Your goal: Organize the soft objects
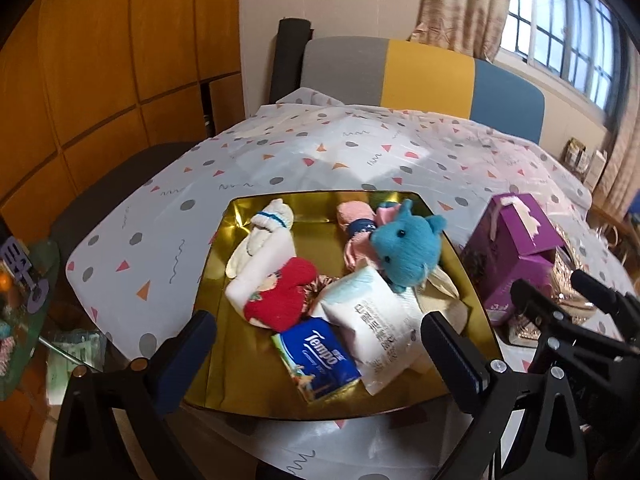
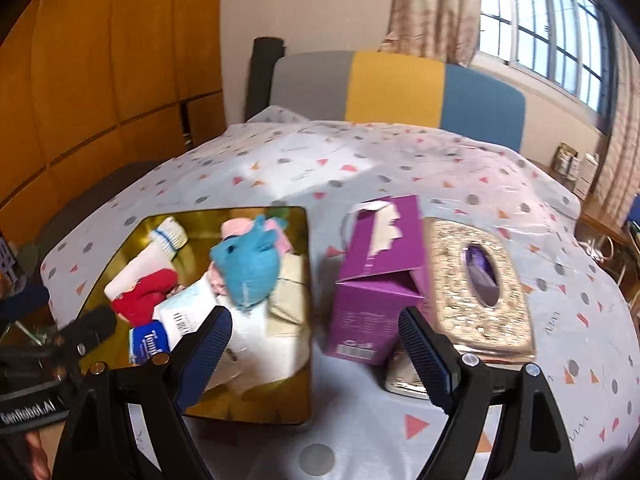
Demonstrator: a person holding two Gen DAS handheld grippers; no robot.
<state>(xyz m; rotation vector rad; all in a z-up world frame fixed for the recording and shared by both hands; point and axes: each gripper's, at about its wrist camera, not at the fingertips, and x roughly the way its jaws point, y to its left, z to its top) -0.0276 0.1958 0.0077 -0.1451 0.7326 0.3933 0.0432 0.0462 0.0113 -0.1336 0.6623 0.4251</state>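
A gold tray (image 1: 224,280) (image 2: 296,400) on the table holds soft things: a teal plush toy (image 1: 408,248) (image 2: 248,268), a pink plush (image 1: 356,224), a red and white sock (image 1: 280,296) (image 2: 144,292), a white sock with blue stripes (image 1: 268,224) (image 2: 170,234), a white wipes pack (image 1: 376,324) and a blue Tempo tissue pack (image 1: 320,360) (image 2: 146,342). My left gripper (image 1: 320,348) is open and empty, just above the tray's near side. My right gripper (image 2: 316,348) is open and empty, in front of a purple tissue box (image 2: 376,280) (image 1: 516,256).
A glittery gold tissue box cover (image 2: 480,300) lies right of the purple box. The table has a patterned plastic cloth (image 1: 320,152). A grey, yellow and blue chair (image 1: 424,76) stands behind it. Wooden cabinets (image 1: 100,60) are on the left, a window on the right.
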